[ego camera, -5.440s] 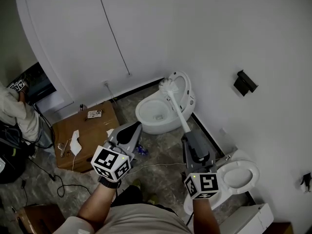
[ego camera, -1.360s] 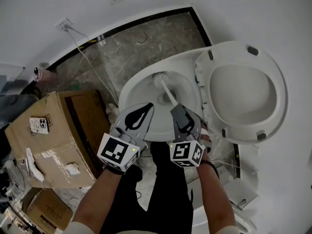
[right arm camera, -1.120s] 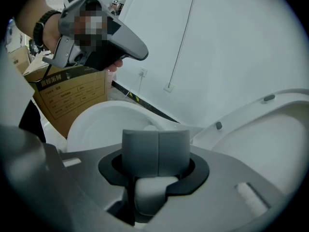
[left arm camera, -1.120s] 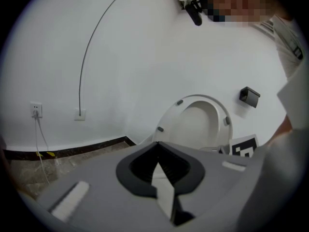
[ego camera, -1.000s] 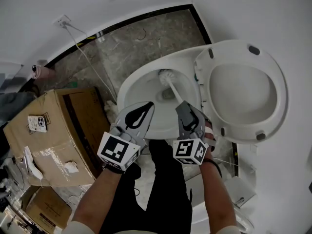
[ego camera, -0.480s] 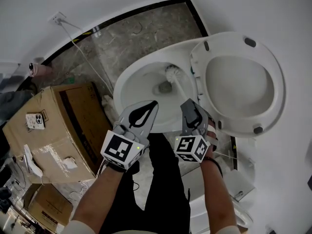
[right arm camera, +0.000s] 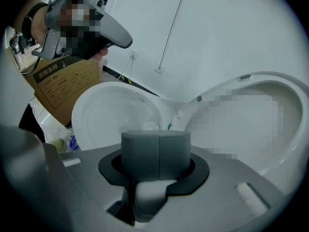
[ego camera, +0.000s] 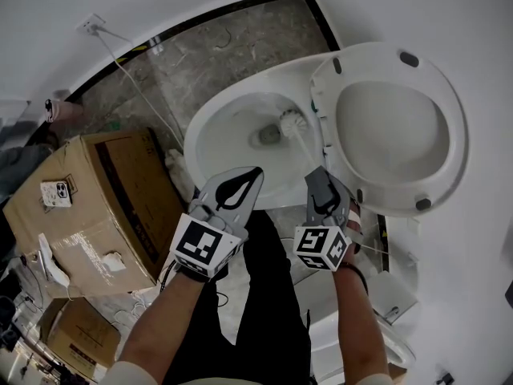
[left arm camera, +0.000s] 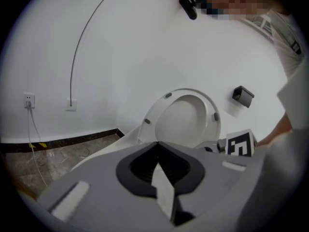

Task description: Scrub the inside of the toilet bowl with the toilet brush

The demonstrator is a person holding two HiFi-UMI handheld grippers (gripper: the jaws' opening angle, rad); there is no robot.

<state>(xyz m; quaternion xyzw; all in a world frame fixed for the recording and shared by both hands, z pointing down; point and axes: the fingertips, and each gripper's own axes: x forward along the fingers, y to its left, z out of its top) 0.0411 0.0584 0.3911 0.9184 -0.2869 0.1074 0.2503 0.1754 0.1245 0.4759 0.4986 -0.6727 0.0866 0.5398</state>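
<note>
The white toilet bowl (ego camera: 228, 147) stands below me with its lid and seat (ego camera: 393, 127) raised to the right. The white toilet brush (ego camera: 290, 121) has its bristle head low inside the bowl, against the right wall near the drain. Its handle runs back to my right gripper (ego camera: 319, 176), which is shut on it at the bowl's front rim. In the right gripper view the shut gripper (right arm camera: 158, 149) hides most of the brush, with the bowl (right arm camera: 111, 115) beyond. My left gripper (ego camera: 247, 175) hovers over the front rim, shut and holding nothing (left arm camera: 157, 151).
A large cardboard box (ego camera: 80, 207) with a phone (ego camera: 56, 191) on it stands left of the toilet, a smaller box (ego camera: 68, 335) nearer me. A cable (ego camera: 132, 79) runs from a wall socket (ego camera: 90, 24). Another white fixture (ego camera: 385, 351) sits at lower right. My legs (ego camera: 264, 295) stand before the bowl.
Over the last second the brush head has swept from the bowl's back middle across to its right wall. My right gripper shifted slightly right with it; the left stayed shut beside it.
</note>
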